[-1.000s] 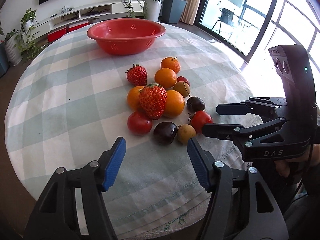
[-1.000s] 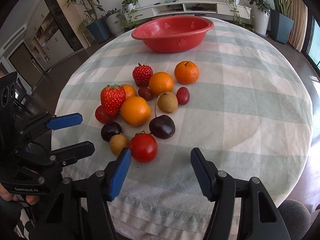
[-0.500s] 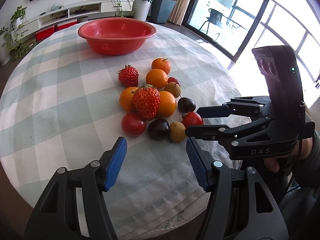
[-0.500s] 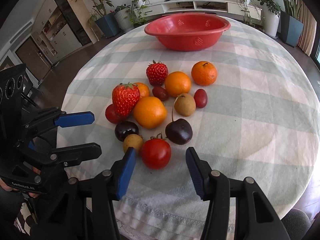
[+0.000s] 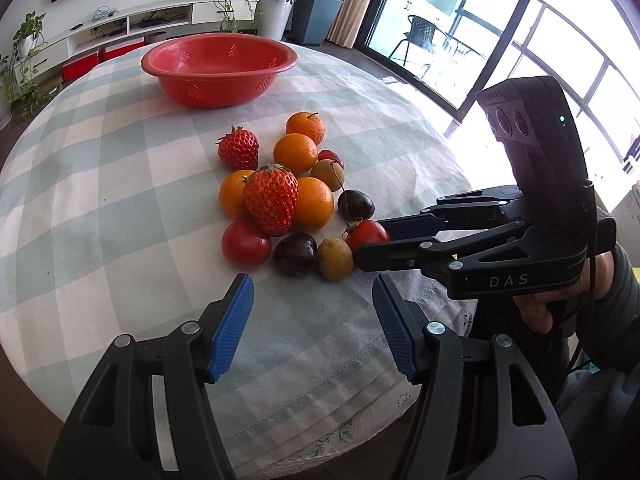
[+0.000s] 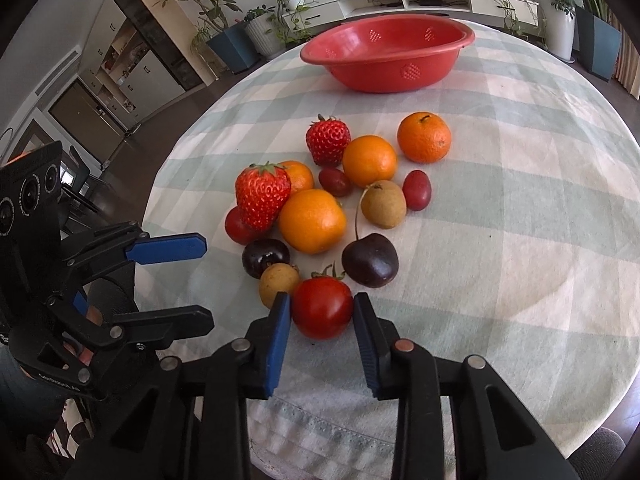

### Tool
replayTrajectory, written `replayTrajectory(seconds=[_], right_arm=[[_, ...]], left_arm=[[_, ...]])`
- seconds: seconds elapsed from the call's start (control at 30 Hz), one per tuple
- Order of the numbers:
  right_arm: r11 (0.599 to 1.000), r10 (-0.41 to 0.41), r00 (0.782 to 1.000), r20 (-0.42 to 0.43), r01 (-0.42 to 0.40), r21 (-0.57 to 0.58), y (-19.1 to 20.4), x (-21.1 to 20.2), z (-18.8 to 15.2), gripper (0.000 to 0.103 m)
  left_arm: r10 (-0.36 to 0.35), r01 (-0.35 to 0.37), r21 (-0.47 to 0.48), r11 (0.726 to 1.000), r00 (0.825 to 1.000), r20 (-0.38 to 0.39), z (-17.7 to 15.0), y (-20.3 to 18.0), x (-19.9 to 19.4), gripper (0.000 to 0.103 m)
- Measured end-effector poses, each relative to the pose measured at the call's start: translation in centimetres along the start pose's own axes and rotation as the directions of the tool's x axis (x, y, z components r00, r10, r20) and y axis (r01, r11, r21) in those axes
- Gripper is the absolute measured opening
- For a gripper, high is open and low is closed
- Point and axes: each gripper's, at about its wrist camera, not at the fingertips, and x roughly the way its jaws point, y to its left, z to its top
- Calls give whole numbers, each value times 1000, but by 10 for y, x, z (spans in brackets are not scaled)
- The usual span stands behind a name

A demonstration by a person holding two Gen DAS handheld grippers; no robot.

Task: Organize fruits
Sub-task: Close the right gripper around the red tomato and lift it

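Right wrist view: the right gripper [image 6: 322, 310], its jaws just closing, brackets a glossy red tomato [image 6: 322, 307] with a green stalk at the near edge of the fruit cluster on the checked tablecloth [image 6: 500, 240]; both blue pads sit against its sides. Behind it lie a dark cherry [image 6: 370, 260] and a tan longan [image 6: 278, 286]. The left gripper [image 5: 312, 320] hangs spread above bare cloth. The red bowl [image 6: 384, 56] stands well apart. The person's hand [image 5: 560, 300] is largely hidden.
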Motion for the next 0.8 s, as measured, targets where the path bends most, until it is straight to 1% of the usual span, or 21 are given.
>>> replayTrajectory(seconds=[0.27,0.47,0.57,0.67,0.73,0.8], right_arm=[[1000,6,1000,4,-6,-6,-1,-2,-1,35],[1000,-6,999,39,5,10,-9,-22,-7,35],[1000,-20,998,52,19,16,-13,-29,-9,35],[1000,-17,998,65,15,24,-15,-32,-11,35],[1000,-13,997,70,11,28,-16,-34,-12,35],[1000,-12,997,76,10,30,-17,-35,-13,35]], left_arm=[[-12,12,5,1000,1000,-17,1,-10,9,60],[-5,5,-16,1000,1000,-11,4,-19,16,60],[22,-23,-13,1000,999,-35,5,-27,27,60],[57,-57,-14,998,998,-30,6,-32,31,60],[69,-70,-37,997,997,-21,8,-32,30,56],[67,-68,-67,995,998,-11,9,-31,26,46]])
